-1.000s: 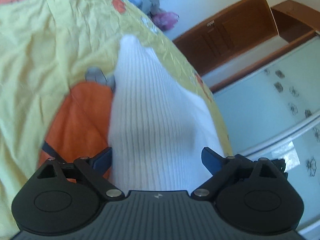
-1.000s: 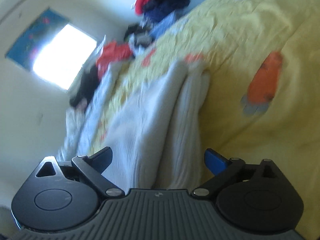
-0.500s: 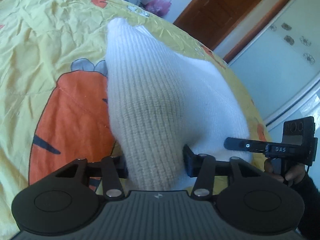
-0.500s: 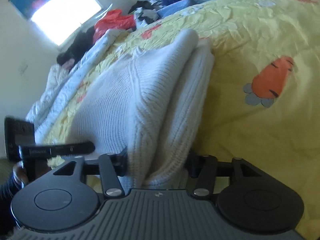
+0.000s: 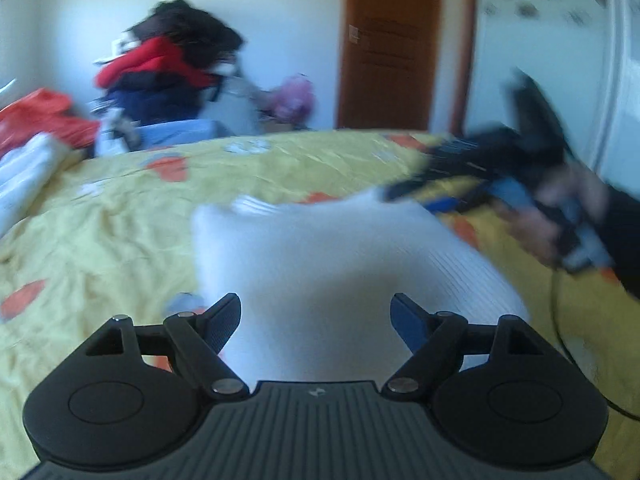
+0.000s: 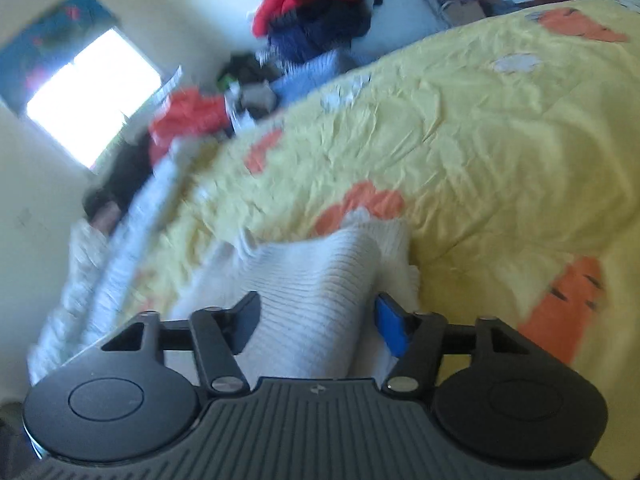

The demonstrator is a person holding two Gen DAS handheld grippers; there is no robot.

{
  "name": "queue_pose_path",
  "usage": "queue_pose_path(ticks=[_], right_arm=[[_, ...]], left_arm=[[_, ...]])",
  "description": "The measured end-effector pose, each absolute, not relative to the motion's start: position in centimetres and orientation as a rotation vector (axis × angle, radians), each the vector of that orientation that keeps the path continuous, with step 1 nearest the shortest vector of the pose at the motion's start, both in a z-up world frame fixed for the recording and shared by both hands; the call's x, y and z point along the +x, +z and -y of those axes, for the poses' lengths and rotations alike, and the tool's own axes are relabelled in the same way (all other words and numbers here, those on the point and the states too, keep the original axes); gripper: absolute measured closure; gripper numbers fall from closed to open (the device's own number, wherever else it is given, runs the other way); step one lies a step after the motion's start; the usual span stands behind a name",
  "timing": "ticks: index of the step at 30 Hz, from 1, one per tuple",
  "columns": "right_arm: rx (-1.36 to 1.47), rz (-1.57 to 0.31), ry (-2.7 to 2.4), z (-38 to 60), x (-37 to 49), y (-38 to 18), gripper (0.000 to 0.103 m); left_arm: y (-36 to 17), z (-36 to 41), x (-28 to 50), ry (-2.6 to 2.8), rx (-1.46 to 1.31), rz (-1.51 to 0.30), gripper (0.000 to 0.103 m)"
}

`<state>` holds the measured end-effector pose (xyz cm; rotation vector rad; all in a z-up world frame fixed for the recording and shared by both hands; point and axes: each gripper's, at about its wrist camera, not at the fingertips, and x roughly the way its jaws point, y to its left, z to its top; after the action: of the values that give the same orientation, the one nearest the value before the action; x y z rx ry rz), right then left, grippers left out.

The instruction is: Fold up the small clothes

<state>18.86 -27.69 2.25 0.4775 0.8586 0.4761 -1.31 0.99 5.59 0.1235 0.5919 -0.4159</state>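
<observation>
Release is what changed: half a second ago both tools pinched the white knit garment; now the left gripper and right gripper stand apart, garment folded on the yellow bedspread at frame centre; fold likely done.

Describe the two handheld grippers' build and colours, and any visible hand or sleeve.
Both the left gripper and right gripper are black: ribbed centre plate, two round discs, silver pivots, one black finger, one blue. The left view shows a bare hand, dark sleeve and thin black cable.
</observation>
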Motion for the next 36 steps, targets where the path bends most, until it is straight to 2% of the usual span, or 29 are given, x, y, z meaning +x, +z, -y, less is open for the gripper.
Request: queue_pose_path(ticks=[1,2,6,8,10,12,13,15,17,19,21,24,27,28,30,33,36], right_arm=[[0.437,-0.864,0.474,26.8,19.4,2.0,0.072],[0.383,-0.870,0.464,25.9,19.9,2.1,0.085],[0.309,-0.765,0.481,26.3,19.6,4.3,0.088],[0.342,-0.855,0.416,27.4,21.6,1.9,0.089],[0.361,-0.838,0.414,27.4,21.3,0.5,0.089],[0.360,-0.816,0.398,27.0,20.4,1.0,0.084],[0.335,-0.805,0.384,26.8,19.9,1.5,0.074],[0.270,-0.745,0.335,26.5,18.4,3.0,0.069],[0.235,-0.639,0.305,26.3,16.5,4.9,0.071],[0.221,-0.573,0.363,25.1,15.0,6.7,0.069],[0.162,-0.576,0.431,23.3,14.5,7.5,0.062],[0.078,-0.615,0.511,20.4,14.9,7.2,0.059],[0.068,-0.716,0.500,18.9,16.8,4.9,0.057],[0.050,-0.765,0.479,18.7,17.7,3.5,0.052],[0.057,-0.719,0.500,19.3,18.0,1.5,0.047],[0.167,-0.732,0.517,20.6,18.8,0.9,0.048],[0.105,-0.680,0.483,19.9,17.2,1.2,0.047]], left_arm=[[4.8,-0.5,-1.3,-0.412,0.140,-0.604,0.021],[4.2,0.2,-1.1,-0.394,0.163,-0.603,0.021],[3.4,1.5,-0.2,-0.395,0.200,-0.602,0.016],[2.4,2.5,0.8,-0.405,0.234,-0.606,0.012],[1.3,3.6,1.0,-0.378,0.293,-0.598,0.004],[1.3,3.7,0.9,-0.371,0.296,-0.598,0.003],[1.6,3.7,0.5,-0.374,0.287,-0.602,0.003],[1.8,3.2,0.6,-0.382,0.266,-0.609,0.003],[1.9,3.2,0.4,-0.380,0.258,-0.612,0.003],[1.8,3.3,0.4,-0.375,0.258,-0.612,0.003],[1.9,3.5,0.2,-0.370,0.257,-0.613,0.003],[1.9,3.5,0.3,-0.371,0.255,-0.619,0.003],[1.9,3.5,0.4,-0.371,0.253,-0.623,0.003],[2.0,3.5,0.3,-0.371,0.253,-0.623,0.003],[2.0,3.5,0.3,-0.374,0.255,-0.617,0.003],[1.7,3.7,0.2,-0.370,0.265,-0.598,0.003],[1.9,3.4,-0.4,-0.367,0.254,-0.573,0.003]])
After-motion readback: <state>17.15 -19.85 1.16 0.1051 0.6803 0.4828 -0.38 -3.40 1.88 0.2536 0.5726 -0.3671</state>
